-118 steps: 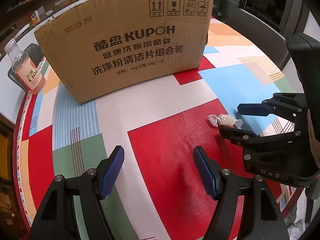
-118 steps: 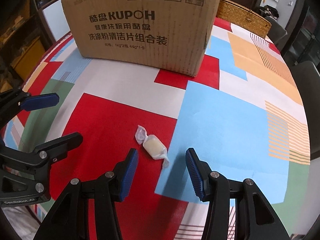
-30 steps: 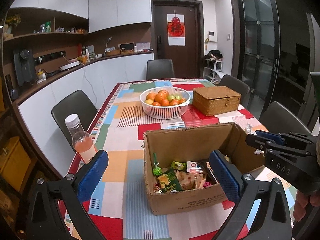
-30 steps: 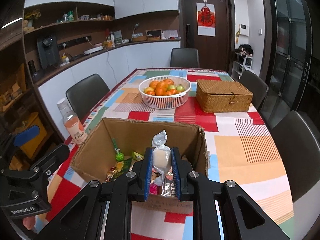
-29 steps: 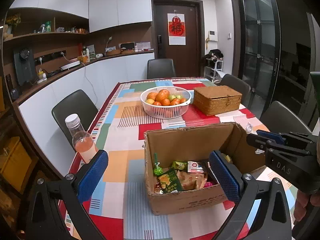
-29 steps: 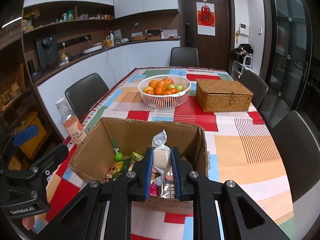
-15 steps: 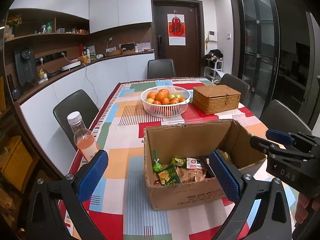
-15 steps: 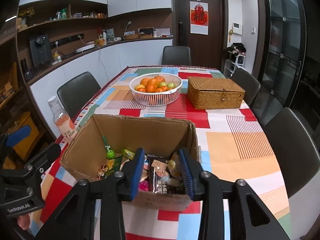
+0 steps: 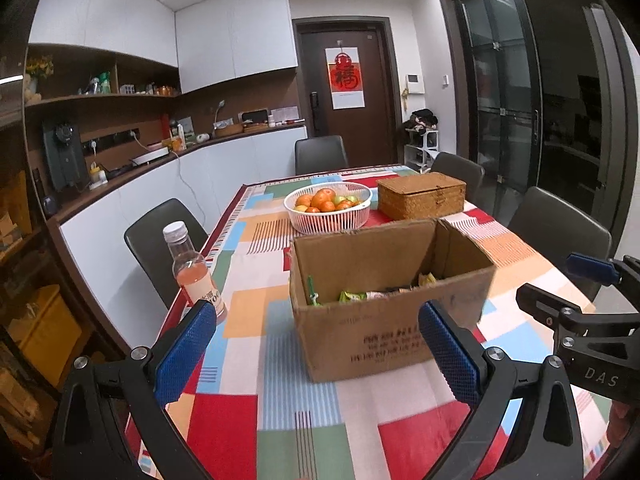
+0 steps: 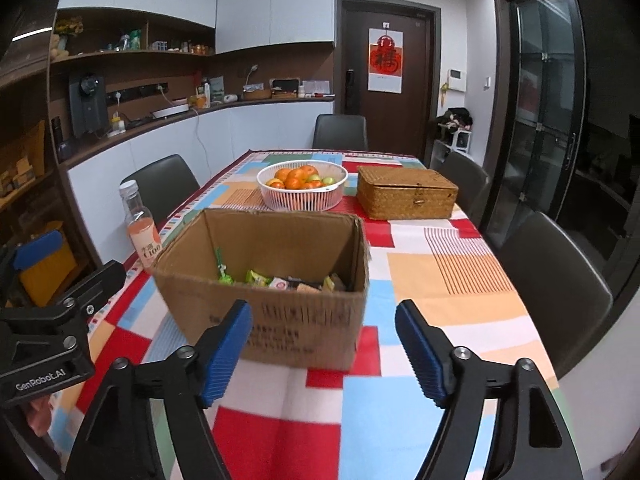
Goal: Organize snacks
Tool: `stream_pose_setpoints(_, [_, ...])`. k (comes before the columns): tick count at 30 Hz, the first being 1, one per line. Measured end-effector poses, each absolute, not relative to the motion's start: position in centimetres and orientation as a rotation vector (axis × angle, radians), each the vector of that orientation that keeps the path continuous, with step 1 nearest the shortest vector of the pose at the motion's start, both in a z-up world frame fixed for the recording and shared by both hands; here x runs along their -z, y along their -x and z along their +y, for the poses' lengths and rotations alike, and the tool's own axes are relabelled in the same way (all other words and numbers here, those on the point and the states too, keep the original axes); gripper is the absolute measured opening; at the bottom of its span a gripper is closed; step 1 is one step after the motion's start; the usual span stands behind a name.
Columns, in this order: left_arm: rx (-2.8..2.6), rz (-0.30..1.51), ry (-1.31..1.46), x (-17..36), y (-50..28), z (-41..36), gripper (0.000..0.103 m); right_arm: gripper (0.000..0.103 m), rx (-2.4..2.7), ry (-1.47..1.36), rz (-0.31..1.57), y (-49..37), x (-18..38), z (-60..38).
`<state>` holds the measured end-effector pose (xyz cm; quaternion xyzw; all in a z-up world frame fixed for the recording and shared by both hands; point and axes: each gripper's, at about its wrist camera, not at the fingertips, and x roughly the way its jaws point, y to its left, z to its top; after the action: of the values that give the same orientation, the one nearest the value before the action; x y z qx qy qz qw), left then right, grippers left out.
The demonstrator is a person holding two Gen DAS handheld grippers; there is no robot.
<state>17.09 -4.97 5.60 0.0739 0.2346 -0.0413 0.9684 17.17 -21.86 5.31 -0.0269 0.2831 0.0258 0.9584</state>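
Both the right claw and the left claw are held wide apart, empty. The snacks lie inside the box at centre frame; its wall may be knocked if approached low.

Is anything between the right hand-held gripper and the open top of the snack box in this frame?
Nothing visible is. The right hand-held gripper is open and empty, just short of the cardboard box. Between its fingers and the box lies only bare tablecloth. The bottle stands off to the left, and the fruit basket sits behind the box.
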Motion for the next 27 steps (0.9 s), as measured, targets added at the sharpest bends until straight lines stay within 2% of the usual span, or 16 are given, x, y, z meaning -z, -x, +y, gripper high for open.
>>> stream_pose_setpoints(14, [0.073,0.426,-0.157,-5.5,-10.4,-4.6,0.103,0.08,-0.048,0.011,0.541,-11.0,-4.1,-21.8])
stream_pose_setpoints(27, [0.075,0.412,-0.161,-5.1,-8.6,-4.8,0.103,0.08,-0.05,-0.022,0.534,-8.5,-3.0,-22.3])
